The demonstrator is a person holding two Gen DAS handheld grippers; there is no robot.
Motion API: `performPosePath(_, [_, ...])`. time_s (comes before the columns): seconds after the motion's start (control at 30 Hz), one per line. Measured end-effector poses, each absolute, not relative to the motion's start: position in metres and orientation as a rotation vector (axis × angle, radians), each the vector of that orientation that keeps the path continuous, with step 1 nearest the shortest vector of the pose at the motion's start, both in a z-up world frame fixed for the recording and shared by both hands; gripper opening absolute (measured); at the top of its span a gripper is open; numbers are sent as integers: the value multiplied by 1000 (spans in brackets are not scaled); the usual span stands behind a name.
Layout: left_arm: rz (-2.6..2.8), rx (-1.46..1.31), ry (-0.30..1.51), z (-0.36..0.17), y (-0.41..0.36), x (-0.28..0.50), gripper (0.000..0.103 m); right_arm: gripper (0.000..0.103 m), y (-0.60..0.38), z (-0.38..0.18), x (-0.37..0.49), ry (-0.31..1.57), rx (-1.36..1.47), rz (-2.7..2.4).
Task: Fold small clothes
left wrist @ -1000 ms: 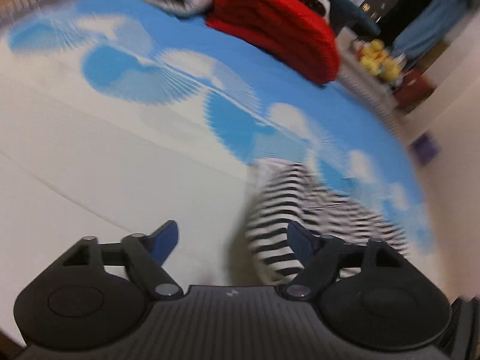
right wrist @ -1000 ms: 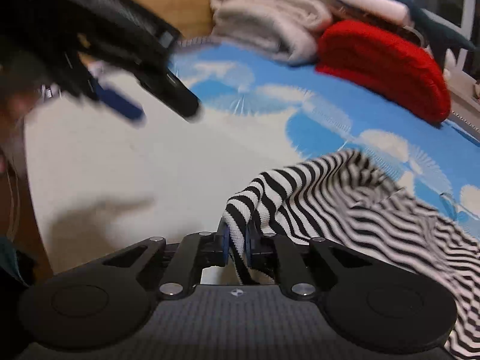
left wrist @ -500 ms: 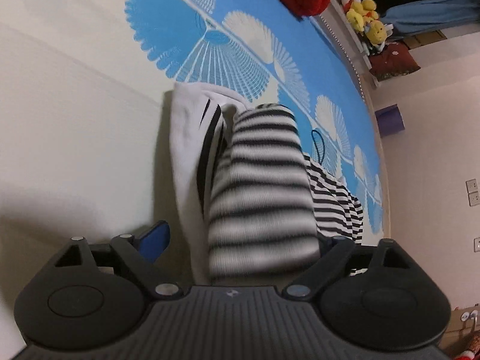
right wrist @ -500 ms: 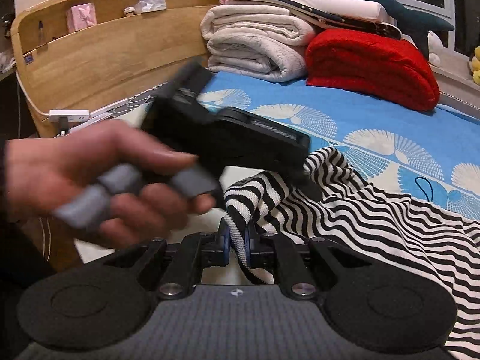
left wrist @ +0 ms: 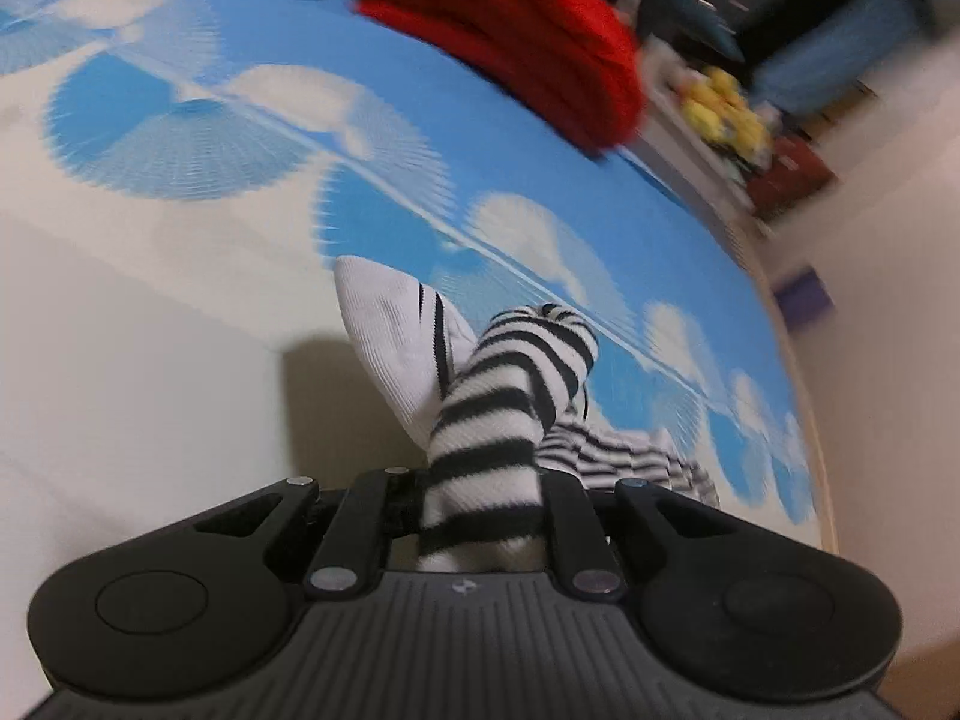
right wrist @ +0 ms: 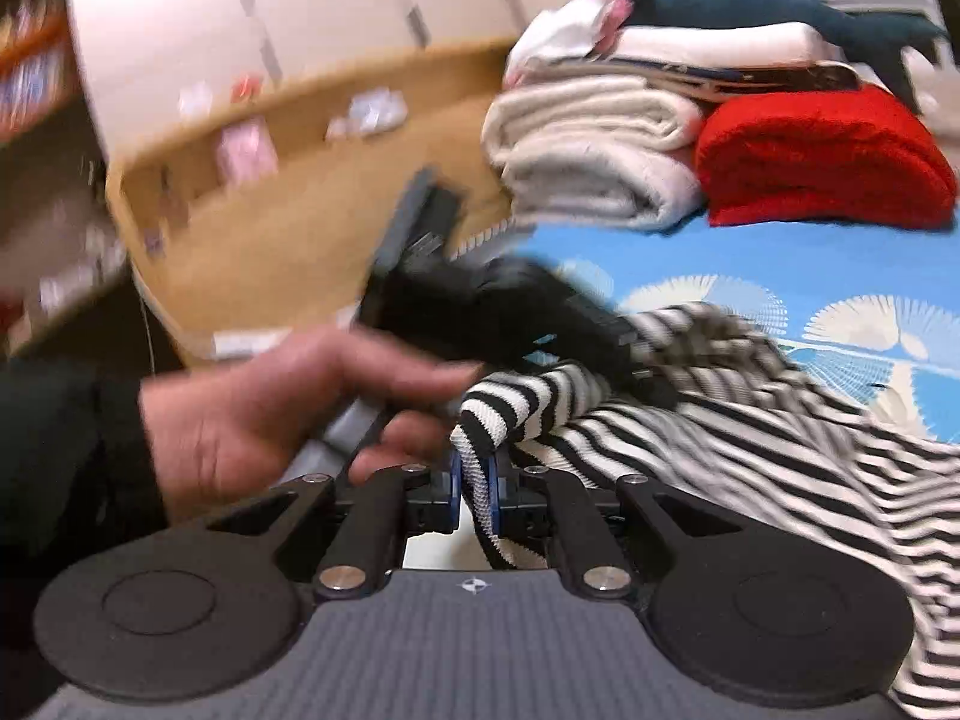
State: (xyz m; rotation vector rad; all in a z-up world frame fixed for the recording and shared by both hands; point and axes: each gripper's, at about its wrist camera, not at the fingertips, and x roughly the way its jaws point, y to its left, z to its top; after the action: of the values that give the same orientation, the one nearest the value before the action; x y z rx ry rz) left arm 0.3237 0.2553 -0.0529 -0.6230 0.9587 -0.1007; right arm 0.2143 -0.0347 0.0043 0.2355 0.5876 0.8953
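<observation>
Both hand-held grippers pinch the same black-and-white striped knit garment (right wrist: 750, 420) as it lies on a bed with a blue-and-white fan-patterned cover (left wrist: 228, 120). In the right wrist view, the right gripper (right wrist: 474, 489) is pressed together on a ribbed edge of the knit at 6 o'clock, while the rest of the fabric trails away toward 3 and 4 o'clock across the cover. The person's left hand (right wrist: 270, 414) works the left gripper (left wrist: 480, 510), which is likewise clamped on a bunched fold of the stripes; a white ribbed part of the garment (left wrist: 396, 336) juts toward 11 o'clock beside it.

The knit looks light, soft and floppy, likely to sag and stretch between two holds, so edges and corners seem the sounder places to grasp, well apart. Its long axis appears to run from the grippers out toward 3 o'clock, though motion blur and bunching leave its true outline uncertain.

At 1 o'clock, a folded red knitted blanket (right wrist: 822, 156) and folded cream-white towels (right wrist: 594, 150) are stacked at the head of the bed.
</observation>
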Motion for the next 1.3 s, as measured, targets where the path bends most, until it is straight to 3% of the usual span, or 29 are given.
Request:
performPosePath(0.23, [-252, -455, 872, -7, 134, 361, 15, 7, -143, 7, 222, 581, 420, 602])
performPosePath(0.27, [-301, -460, 845, 3, 111, 362, 23, 7, -162, 12, 217, 549, 436, 559])
performPosePath(0.3, [-358, -467, 814, 12, 89, 362, 43, 7, -184, 17, 210, 510, 452, 504])
performPosePath(0.4, [-472, -425, 661, 42, 48, 352, 78, 7, -247, 23, 191, 443, 429, 295])
performPosePath(0.47, [-442, -397, 533, 51, 43, 340, 86, 7, -286, 14, 189, 492, 441, 139])
performPosePath(0.53, [-451, -388, 570, 47, 42, 342, 85, 7, -317, -8, 195, 611, 480, -2])
performPosePath(0.7, [-475, -240, 837, 2, 24, 353, 64, 16, -361, -76, 216, 962, 625, -113])
performPosePath(0.77, [-474, -112, 954, -21, 14, 348, 62, 31, -370, -78, 222, 945, 664, -85])
performPosePath(0.83, [-489, -45, 1021, -39, 15, 345, 62, 57, -370, -83, 224, 926, 704, -60])
performPosePath(0.9, [-549, -7, 1058, -48, 13, 340, 61, 64, -367, -95, 233, 954, 731, -34])
performPosePath(0.97, [-616, 22, 1067, -51, 8, 332, 59, 60, -367, -105, 245, 993, 711, -29])
performPosePath(1.03, [-675, 60, 1092, -56, -3, 328, 54, 19, -364, -110, 248, 1034, 697, -43])
performPosePath(1.2, [-796, 187, 1178, -82, -26, 305, 51, 14, -376, -74, 220, 884, 770, -29])
performPosePath(1.3, [-817, 342, 1264, -117, -45, 293, 51, 15, -397, -95, 212, 1020, 839, -127])
